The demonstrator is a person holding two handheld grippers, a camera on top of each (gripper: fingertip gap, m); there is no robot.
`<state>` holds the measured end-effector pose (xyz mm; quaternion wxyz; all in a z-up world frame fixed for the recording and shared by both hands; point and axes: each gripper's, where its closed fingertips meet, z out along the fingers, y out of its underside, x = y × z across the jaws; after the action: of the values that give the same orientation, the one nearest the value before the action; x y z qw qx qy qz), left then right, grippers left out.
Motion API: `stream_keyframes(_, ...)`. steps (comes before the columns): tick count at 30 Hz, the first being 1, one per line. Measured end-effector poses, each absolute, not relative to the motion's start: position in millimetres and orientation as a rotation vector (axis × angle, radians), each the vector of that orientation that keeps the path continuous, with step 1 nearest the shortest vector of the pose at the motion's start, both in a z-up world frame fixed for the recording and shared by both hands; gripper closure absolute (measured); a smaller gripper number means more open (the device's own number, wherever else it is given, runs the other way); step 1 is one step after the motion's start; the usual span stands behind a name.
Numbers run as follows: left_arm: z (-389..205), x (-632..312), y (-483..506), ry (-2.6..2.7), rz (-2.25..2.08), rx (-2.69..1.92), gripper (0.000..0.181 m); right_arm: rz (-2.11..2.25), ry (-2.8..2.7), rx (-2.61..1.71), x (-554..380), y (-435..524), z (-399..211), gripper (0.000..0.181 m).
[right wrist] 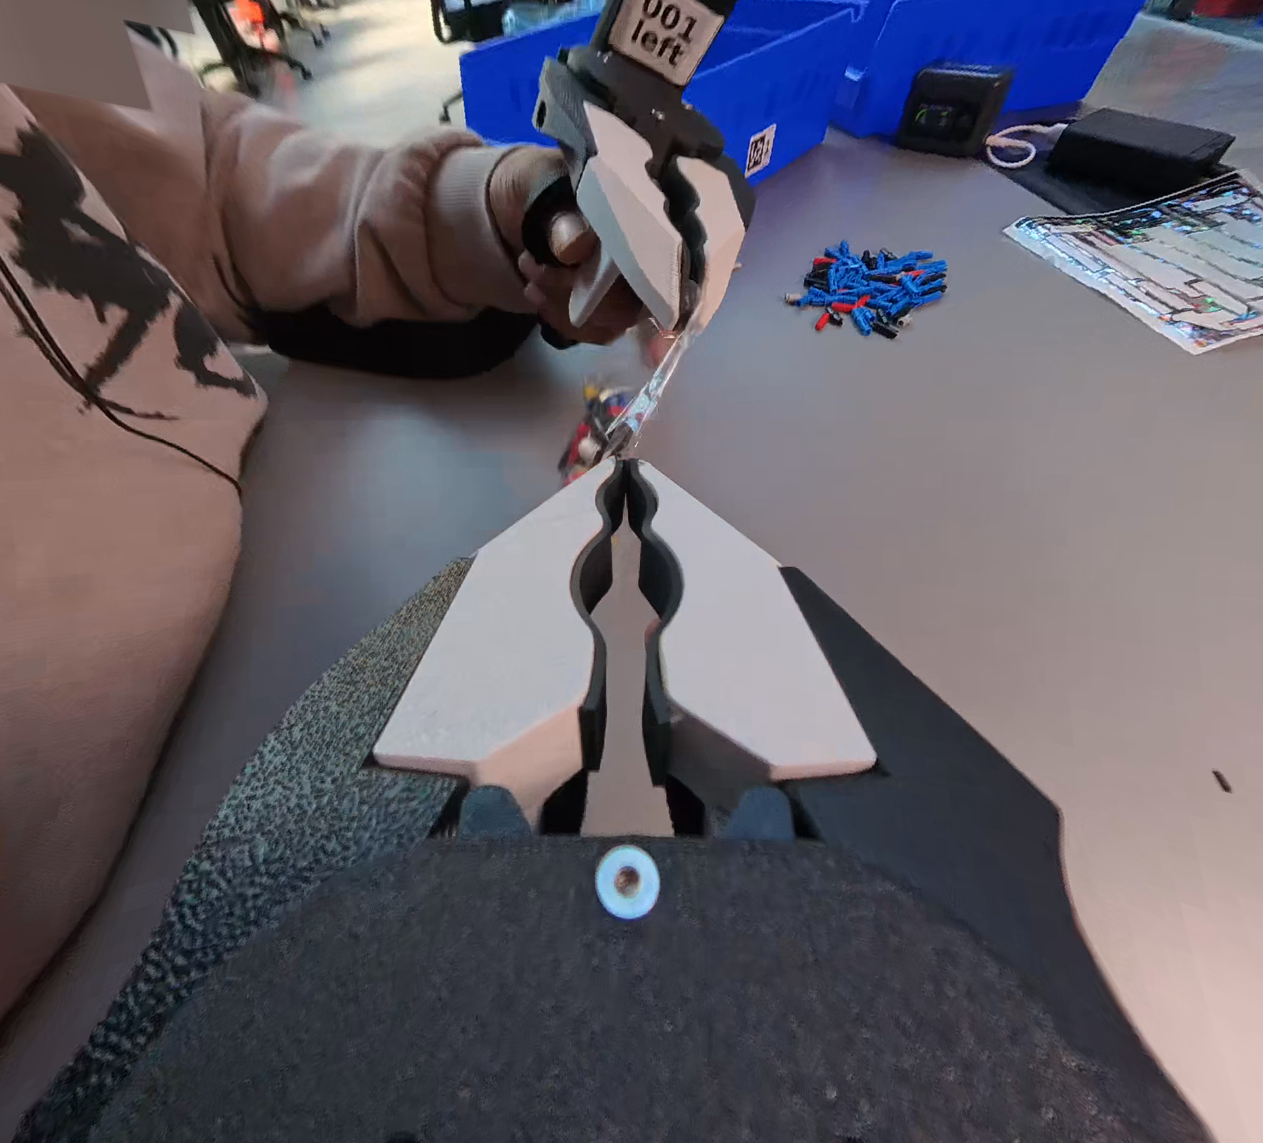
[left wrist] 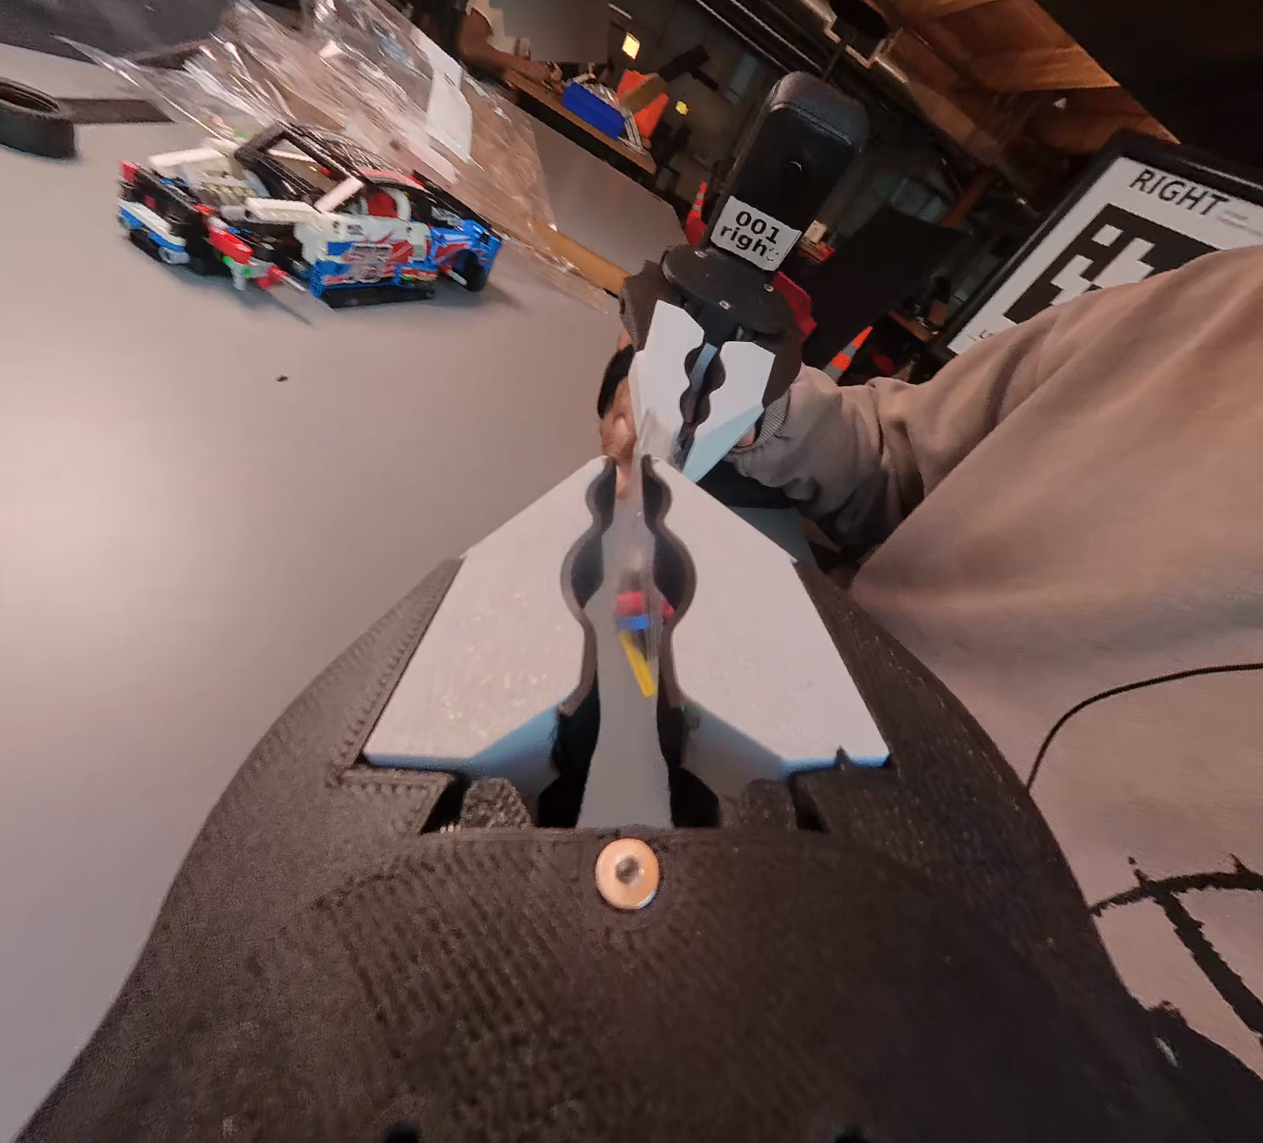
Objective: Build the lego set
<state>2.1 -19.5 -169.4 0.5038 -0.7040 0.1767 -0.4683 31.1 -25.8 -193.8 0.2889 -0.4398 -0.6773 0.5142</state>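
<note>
A small clear plastic bag (right wrist: 653, 382) with red, blue and yellow lego parts (left wrist: 639, 622) is stretched taut between my two grippers above the grey table (right wrist: 888, 529). My left gripper (left wrist: 629, 469) is shut on one edge of it, and the parts hang between its fingers. My right gripper (right wrist: 625, 464) is shut on the opposite edge. Each gripper also shows in the other's view: the right one (left wrist: 676, 458) and the left one (right wrist: 683, 314), tip to tip. A partly built blue, white and red lego car (left wrist: 307, 222) stands on the table far left.
A pile of blue, black and red lego pins (right wrist: 868, 290) lies on the table to the right, beside a sticker sheet (right wrist: 1148, 263). Blue bins (right wrist: 991, 17) and a black device (right wrist: 953, 109) stand behind. Empty clear bags (left wrist: 355, 58) and a black tyre (left wrist: 34, 119) lie beyond the car.
</note>
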Motion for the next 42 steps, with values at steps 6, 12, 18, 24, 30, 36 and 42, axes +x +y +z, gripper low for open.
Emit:
stream_keyframes(6,-162,12,-23,0.438,-1.183,-1.631,0.139,1.734,-1.645,-1.253,33,-28,-171,0.181)
stream_keyframes(12,-154,9,-20,0.425,-1.106,-1.612,0.181,1.827,-1.481,-1.416,27,-11,-172,0.181)
stream_keyframes(18,-154,-4,-14,0.367,-1.073,-1.638,0.181,1.913,-1.475,-1.485,25,-15,-176,0.181)
stream_keyframes(24,-175,12,-30,0.467,-1.207,-1.783,0.181,1.656,-1.745,-1.280,33,-18,-183,0.164)
stream_keyframes(30,-191,34,-42,0.550,-1.298,-1.874,0.181,1.575,-1.931,-1.173,22,-31,-180,0.172)
stream_keyframes(36,-194,34,-41,0.526,-1.332,-1.869,0.181,1.709,-1.903,-1.221,25,-34,-182,0.181)
stream_keyframes(42,-193,31,-32,0.497,-1.256,-1.843,0.164,1.761,-1.836,-1.281,25,-32,-189,0.181)
